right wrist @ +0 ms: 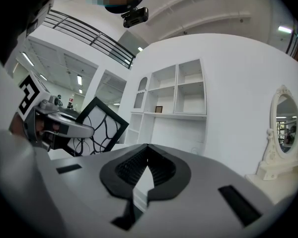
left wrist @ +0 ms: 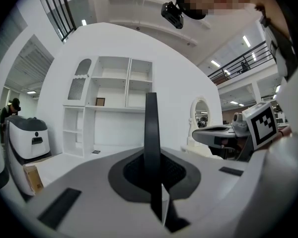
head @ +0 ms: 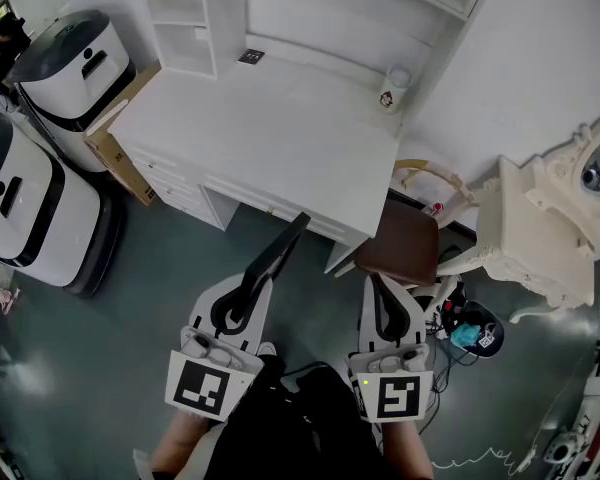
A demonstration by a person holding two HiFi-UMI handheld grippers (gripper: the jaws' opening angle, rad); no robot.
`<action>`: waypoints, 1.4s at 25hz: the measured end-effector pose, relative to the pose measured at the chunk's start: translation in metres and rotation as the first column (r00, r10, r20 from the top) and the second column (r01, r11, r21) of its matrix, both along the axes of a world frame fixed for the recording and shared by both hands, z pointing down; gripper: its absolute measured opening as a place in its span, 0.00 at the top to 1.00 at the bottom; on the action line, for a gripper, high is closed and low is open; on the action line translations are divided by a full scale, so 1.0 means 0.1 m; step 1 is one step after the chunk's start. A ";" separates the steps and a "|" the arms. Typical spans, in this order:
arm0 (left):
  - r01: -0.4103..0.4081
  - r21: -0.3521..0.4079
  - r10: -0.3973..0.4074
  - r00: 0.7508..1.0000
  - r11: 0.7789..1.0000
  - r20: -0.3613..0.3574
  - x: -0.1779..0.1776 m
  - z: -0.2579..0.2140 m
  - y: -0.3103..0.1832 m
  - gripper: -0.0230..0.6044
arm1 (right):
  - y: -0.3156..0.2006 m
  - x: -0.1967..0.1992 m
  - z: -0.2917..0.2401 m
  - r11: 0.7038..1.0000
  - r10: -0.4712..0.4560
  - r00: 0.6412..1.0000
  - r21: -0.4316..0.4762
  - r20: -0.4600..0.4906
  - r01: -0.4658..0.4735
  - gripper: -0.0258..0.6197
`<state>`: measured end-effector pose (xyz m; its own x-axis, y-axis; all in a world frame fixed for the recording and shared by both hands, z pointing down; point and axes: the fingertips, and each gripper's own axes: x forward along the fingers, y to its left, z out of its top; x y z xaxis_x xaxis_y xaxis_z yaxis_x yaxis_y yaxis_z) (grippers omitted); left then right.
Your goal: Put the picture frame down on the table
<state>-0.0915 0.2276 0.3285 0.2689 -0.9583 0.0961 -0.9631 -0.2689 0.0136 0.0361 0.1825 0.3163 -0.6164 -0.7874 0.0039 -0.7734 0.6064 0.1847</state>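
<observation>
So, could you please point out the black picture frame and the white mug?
black picture frame (head: 280, 250): head view, middle of its thin edge.
white mug (head: 396, 88): head view, its side wall.

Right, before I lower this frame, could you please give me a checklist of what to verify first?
1. Left gripper hold on the picture frame: ok, the jaws are shut on its edge.
2. Frame above the table: not ok, it hangs over the floor, short of the table's front edge.
3. Bare landing spot: ok, most of the tabletop is bare; a cup stands far off at the right rear corner.
4. Right gripper out of the way: ok, shut on nothing, low beside the chair.
5. Stand on the frame's back: cannot tell.
</observation>
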 end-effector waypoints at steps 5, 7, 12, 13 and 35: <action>-0.025 0.013 0.025 1.000 1.000 -0.005 -0.25 0.02 -0.03 0.94 | 0.01 -0.18 0.01 0.999 0.051 0.999 0.003 0.019 -0.051 0.96; -0.038 0.021 0.038 0.999 0.999 -0.003 -0.30 0.01 -0.03 0.94 | 0.03 -0.22 0.02 0.998 0.067 0.998 0.004 0.005 -0.067 0.96; -0.066 0.024 0.067 0.998 0.998 -0.022 -0.39 0.00 -0.04 0.94 | 0.03 -0.25 -0.02 0.994 0.105 0.994 0.017 0.003 -0.105 0.96; -0.069 0.023 0.069 0.997 0.997 -0.031 -0.42 0.00 -0.04 0.94 | 0.04 -0.26 -0.03 0.994 0.111 0.994 0.015 0.002 -0.111 0.96; -0.010 0.014 0.010 1.000 1.000 -0.024 -0.72 0.05 -0.08 0.94 | -0.13 -0.47 0.20 0.996 0.080 0.996 -0.026 -0.050 -0.081 0.96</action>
